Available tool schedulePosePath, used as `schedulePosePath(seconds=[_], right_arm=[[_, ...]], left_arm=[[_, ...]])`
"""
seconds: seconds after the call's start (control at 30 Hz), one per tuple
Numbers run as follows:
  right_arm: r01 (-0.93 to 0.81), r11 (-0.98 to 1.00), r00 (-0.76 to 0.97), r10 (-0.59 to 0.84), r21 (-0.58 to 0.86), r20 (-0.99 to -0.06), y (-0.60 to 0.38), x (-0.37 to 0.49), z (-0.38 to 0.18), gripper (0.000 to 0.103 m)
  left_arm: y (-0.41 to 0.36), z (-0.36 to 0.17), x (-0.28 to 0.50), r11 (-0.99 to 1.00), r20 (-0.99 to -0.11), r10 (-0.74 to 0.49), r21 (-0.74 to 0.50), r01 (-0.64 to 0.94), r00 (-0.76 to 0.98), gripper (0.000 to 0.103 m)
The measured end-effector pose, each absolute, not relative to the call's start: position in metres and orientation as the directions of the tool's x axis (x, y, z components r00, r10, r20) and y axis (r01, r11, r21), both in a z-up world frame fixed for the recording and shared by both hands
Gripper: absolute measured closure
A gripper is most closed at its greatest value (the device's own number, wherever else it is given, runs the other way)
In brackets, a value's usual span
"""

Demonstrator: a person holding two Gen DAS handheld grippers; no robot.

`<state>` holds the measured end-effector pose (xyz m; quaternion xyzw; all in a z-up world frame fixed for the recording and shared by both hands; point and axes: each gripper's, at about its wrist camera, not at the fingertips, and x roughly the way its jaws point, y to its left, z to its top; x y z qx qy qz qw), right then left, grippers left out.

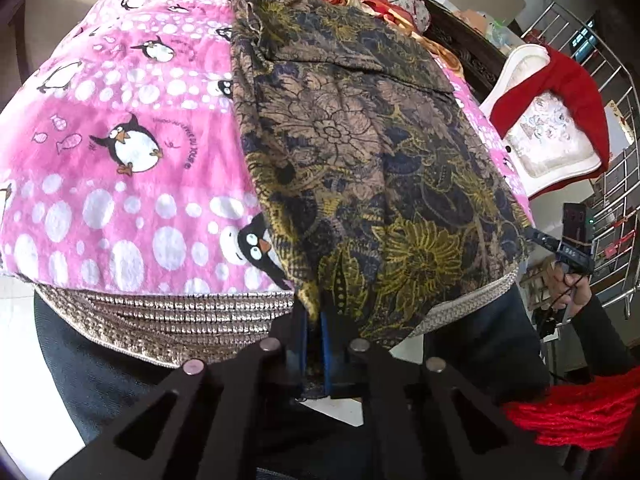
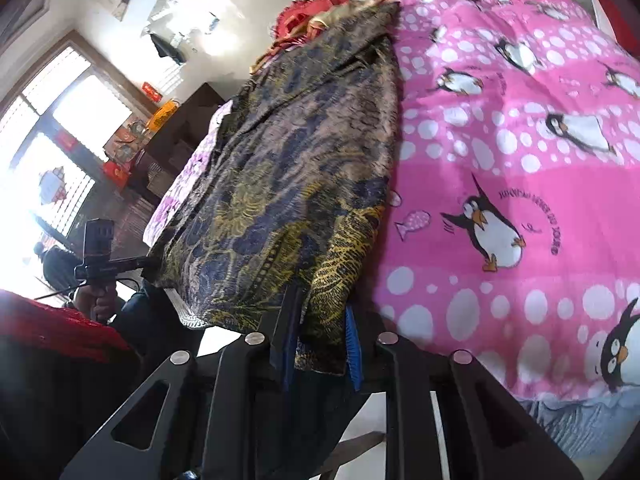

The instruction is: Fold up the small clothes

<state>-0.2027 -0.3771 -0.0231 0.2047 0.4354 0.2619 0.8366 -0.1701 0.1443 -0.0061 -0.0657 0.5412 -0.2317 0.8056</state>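
Fabric with a dark floral print, the garment point(image 1: 360, 152), lies spread along the pink penguin blanket point(image 1: 120, 120), its near hem hanging over the blanket's front edge. The left gripper point(image 1: 314, 320) pinches the hem's left corner, blue-padded jaws closed on the cloth. The right gripper point(image 2: 320, 332) holds the hem's other corner between its pads, though the fold there hides how tightly they meet. A red cloth point(image 1: 560, 88) drapes over a white chair point(image 1: 516, 68) beyond the blanket.
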Motion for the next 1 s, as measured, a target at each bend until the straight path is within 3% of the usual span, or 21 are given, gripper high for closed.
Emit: schedulePosePath(seconds=[0.07, 0.2, 0.53, 0.73, 0.83, 1.0], right_arm=[[-0.261, 0.792, 0.526, 0.596, 0.552, -0.607, -0.382, -0.208, -0.011, 0.086], [-0.290, 0.821, 0.585, 0.558, 0.491, -0.588, -0.378, -0.214, 0.021, 0.086], [-0.486, 0.786, 0.628, 0.618, 0.381, -0.473, -0.350, -0.237, 0.118, 0.087], [-0.581, 0.741, 0.618, 0.671, 0.337, -0.411, -0.344, -0.261, 0.158, 0.086], [-0.592, 0.732, 0.636, 0.682, 0.339, -0.362, -0.351, -0.267, 0.172, 0.086], [-0.462, 0.807, 0.688, 0.588, 0.369, -0.426, -0.358, -0.217, 0.143, 0.086]], left_arm=[[0.148, 0.003, -0.175, 0.874, -0.816, -0.470, -0.379, 0.303, 0.336, 0.100], [0.160, 0.023, -0.181, 0.857, -0.768, -0.509, -0.410, 0.313, 0.388, 0.100], [0.224, 0.089, -0.197, 0.827, -0.628, -0.562, -0.426, 0.366, 0.539, 0.100], [0.241, 0.133, -0.224, 0.740, -0.516, -0.673, -0.470, 0.482, 0.530, 0.100], [0.241, 0.144, -0.216, 0.716, -0.471, -0.698, -0.495, 0.493, 0.540, 0.100], [0.229, 0.132, -0.146, 0.771, -0.500, -0.630, -0.495, 0.401, 0.594, 0.100]])
